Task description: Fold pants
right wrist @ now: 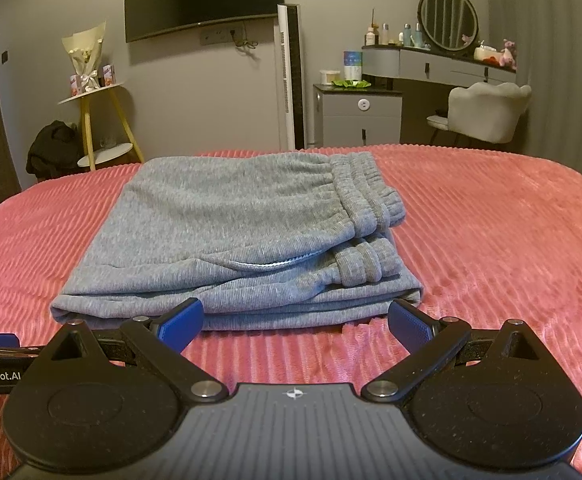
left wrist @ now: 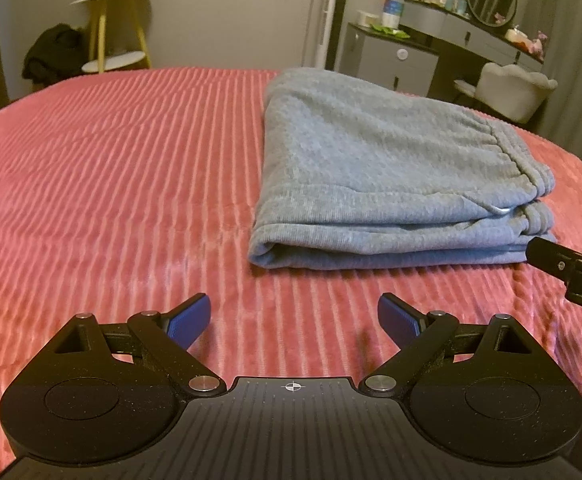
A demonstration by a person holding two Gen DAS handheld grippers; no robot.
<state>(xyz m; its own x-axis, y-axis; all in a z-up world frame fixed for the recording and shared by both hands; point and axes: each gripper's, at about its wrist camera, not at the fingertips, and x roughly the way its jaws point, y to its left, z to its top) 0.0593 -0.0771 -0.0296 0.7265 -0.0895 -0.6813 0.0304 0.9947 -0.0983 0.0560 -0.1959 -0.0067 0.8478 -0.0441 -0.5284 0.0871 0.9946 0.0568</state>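
Both hand-held grippers, left point(left wrist: 294, 316) and right point(right wrist: 296, 320), spread apart, empty, folded pants point(right wrist: 235, 236) just ahead on bedspread point(left wrist: 111, 184)

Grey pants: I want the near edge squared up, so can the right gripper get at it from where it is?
Probably yes. The right gripper is open, facing the near folded edge of the grey pants, with only bare pink bedspread between them.
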